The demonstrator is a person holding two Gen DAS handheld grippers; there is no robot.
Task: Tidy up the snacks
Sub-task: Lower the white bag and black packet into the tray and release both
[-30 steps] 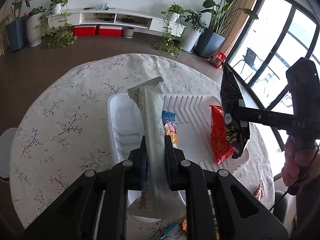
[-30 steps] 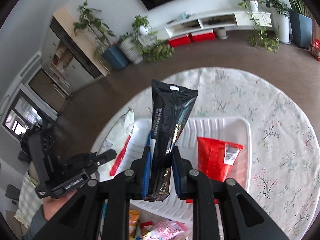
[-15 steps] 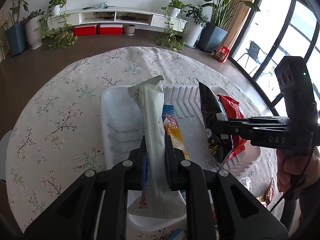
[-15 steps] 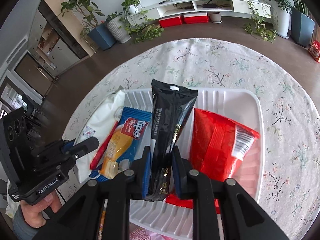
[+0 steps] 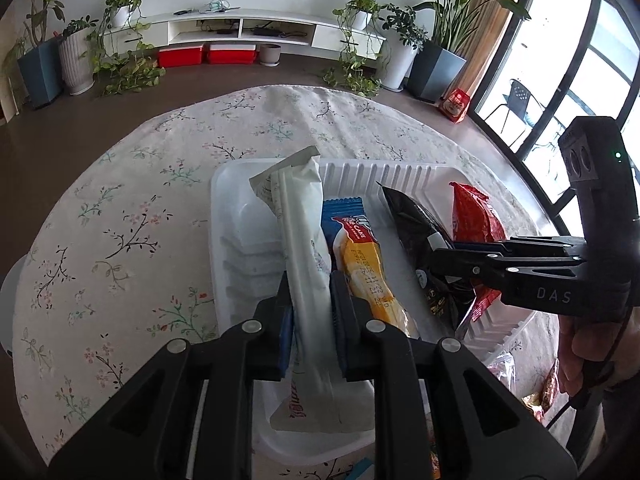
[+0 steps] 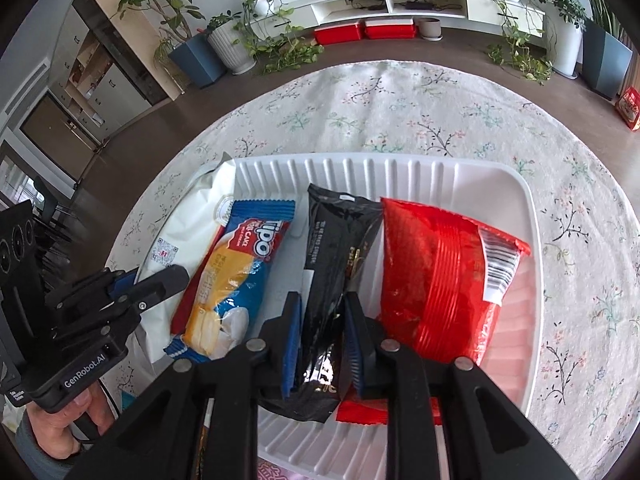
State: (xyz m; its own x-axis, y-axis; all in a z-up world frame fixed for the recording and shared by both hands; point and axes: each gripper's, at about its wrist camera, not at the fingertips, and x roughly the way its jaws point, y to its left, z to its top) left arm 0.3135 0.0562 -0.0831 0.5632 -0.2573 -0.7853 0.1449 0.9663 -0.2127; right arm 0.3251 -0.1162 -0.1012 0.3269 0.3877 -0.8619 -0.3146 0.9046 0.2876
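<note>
both low over the tray (image 6: 516, 184): left hand-held gripper (image 5: 310, 280) pinching white packet (image 5: 300, 216), right hand-held gripper (image 6: 322, 304) seemingly clamping black packet (image 6: 336, 232).

Round table, floral tablecloth (image 5: 168, 184); dark brown floor (image 5: 60, 128). White low TV console (image 5: 240, 32), potted plants alongside. Black-framed windows (image 5: 568, 80), daylit.

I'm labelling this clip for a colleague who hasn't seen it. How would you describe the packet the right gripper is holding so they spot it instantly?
Find the white ribbed tray on the round floral tablecloth. Four packets lie in it side by side; the right gripper clamps the black packet, between the blue-and-yellow cake wrapper and the red bag. It is the only black one.
</note>
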